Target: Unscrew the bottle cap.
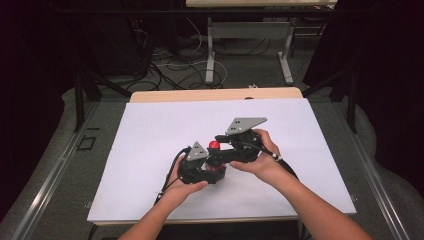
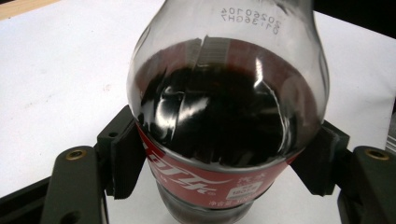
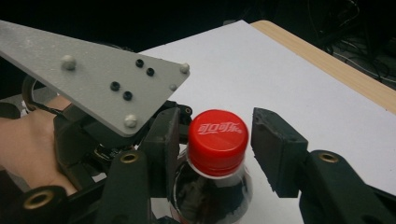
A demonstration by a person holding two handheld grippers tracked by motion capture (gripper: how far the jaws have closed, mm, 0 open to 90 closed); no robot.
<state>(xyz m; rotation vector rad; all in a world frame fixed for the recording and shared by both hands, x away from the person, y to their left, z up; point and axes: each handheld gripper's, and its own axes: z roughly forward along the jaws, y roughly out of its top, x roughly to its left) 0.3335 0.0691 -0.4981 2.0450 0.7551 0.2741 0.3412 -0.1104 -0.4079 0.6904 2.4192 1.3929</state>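
A cola bottle (image 2: pixel 224 116) with dark drink and a red label stands upright on the white sheet (image 1: pixel 150 135). My left gripper (image 2: pixel 223 161) is shut on its body, with both pads (image 2: pixel 126 158) pressing the label's upper edge. In the high view the left gripper (image 1: pixel 214 164) sits below the red cap (image 1: pixel 214 145). My right gripper (image 3: pixel 222 144) straddles the red cap (image 3: pixel 217 137); its left jaw lies against the cap, while a gap shows before the right pad (image 3: pixel 275 149), so it is open. The right gripper (image 1: pixel 219 142) comes in from the right.
The left gripper's grey plate (image 3: pixel 93 79) and a hand (image 3: pixel 28 144) sit close beside the cap. The wooden table edge (image 1: pixel 215 95) runs along the back. Beyond it stand desk legs (image 1: pixel 210 55) and loose floor cables (image 1: pixel 165 65).
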